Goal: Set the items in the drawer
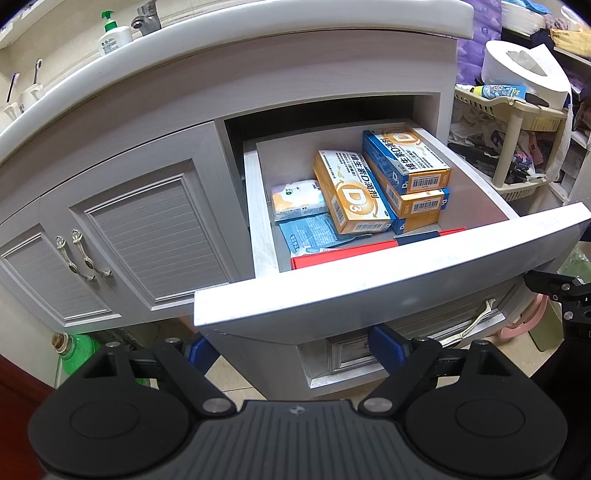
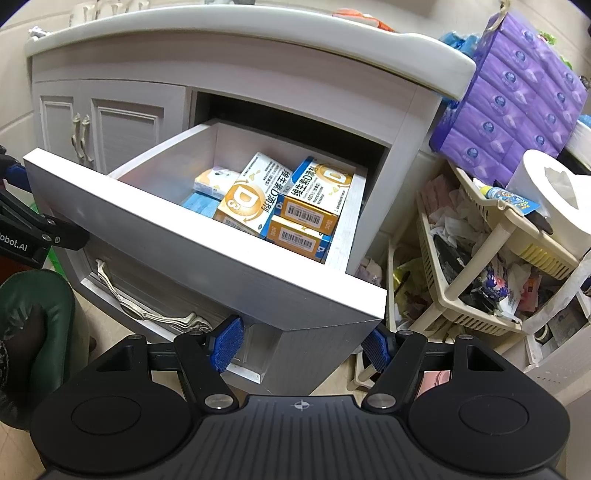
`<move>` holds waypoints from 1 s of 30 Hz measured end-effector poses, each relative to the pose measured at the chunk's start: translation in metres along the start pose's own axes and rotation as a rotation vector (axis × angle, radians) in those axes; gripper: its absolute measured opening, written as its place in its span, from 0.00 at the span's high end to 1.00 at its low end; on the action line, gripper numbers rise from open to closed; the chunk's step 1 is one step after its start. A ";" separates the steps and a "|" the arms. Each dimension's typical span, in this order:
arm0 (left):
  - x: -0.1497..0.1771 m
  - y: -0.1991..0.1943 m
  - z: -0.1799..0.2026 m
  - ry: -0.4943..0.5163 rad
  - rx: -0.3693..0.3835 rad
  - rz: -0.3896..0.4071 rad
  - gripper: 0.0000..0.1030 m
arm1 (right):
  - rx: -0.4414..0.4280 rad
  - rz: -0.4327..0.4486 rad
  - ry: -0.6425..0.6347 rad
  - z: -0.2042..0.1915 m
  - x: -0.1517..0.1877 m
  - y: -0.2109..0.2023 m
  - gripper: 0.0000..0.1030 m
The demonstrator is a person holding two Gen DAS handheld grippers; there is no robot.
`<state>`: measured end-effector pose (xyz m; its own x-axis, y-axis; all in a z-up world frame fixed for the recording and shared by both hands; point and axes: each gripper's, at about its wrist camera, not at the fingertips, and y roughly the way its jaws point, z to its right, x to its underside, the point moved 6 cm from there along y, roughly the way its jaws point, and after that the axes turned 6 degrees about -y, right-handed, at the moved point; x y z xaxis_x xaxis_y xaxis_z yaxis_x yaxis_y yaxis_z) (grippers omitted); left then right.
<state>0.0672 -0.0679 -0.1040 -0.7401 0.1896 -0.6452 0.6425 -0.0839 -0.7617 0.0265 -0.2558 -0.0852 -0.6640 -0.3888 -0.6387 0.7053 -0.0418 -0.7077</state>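
1. Hovering before the open drawer (image 1: pixel 388 291), the left gripper (image 1: pixel 291 350) stood with jaws wide apart and nothing between its blue pads (image 1: pixel 384 345).
2. The right gripper (image 2: pixel 303 347) was lower than the drawer front, its jaws parted at a moderate width. No item was held between its pads (image 2: pixel 229 341).
3. The drawer was pulled out from the vanity (image 1: pixel 258 85), below the basin rim (image 1: pixel 184 48).
4. Three orange-and-blue boxes (image 1: pixel 351 192) lay inside the drawer. Two were stacked toward the right wall; the third leaned against them on their left side.
5. A small white pack (image 1: pixel 297 199) lay beside the leaning box, toward the drawer's left wall.
6. A blue pouch (image 1: pixel 310 232) lay in front of the white pack, partly under the leaning box.
7. A red box (image 1: pixel 340 253) lay along the inside of the drawer front, mostly hidden by it.
8. Two cabinet doors (image 1: pixel 155 229) with metal handles (image 1: pixel 83 258) stood closed to the left of the drawer.
9. A lower drawer (image 2: pixel 166 314) below remained closed; its handle showed in the right wrist view.
10. A plastic rack (image 2: pixel 491 266) stood to the right of the vanity, holding a paper roll (image 2: pixel 554 192) on its top shelf.
11. A purple tissue pack (image 2: pixel 517 92) sat above the rack.
12. A soap bottle (image 1: pixel 112 35) and a tap (image 1: pixel 146 16) stood on the basin.
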 end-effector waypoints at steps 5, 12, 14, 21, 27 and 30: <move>0.001 -0.001 -0.001 0.002 0.003 0.001 0.03 | 0.000 0.000 -0.001 -0.001 0.001 -0.002 0.33; 0.000 -0.001 -0.002 0.002 0.008 0.003 0.03 | 0.013 -0.006 -0.016 -0.003 0.004 -0.002 0.32; 0.000 -0.001 -0.001 0.003 0.008 0.003 0.03 | 0.016 -0.018 -0.029 -0.006 0.004 -0.001 0.28; 0.001 -0.004 -0.005 0.011 0.035 -0.010 0.02 | -0.023 -0.048 -0.028 -0.003 0.004 -0.011 0.26; 0.002 -0.034 -0.019 -0.031 0.070 0.011 0.02 | -0.040 -0.011 -0.018 0.015 -0.002 -0.056 0.26; -0.004 -0.064 -0.028 -0.047 0.096 0.065 0.02 | -0.036 0.043 -0.044 0.022 -0.016 -0.088 0.25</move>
<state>0.0346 -0.0362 -0.0510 -0.7074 0.1350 -0.6938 0.6691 -0.1882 -0.7189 -0.0198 -0.2666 -0.0058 -0.6214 -0.4294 -0.6553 0.7227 0.0089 -0.6911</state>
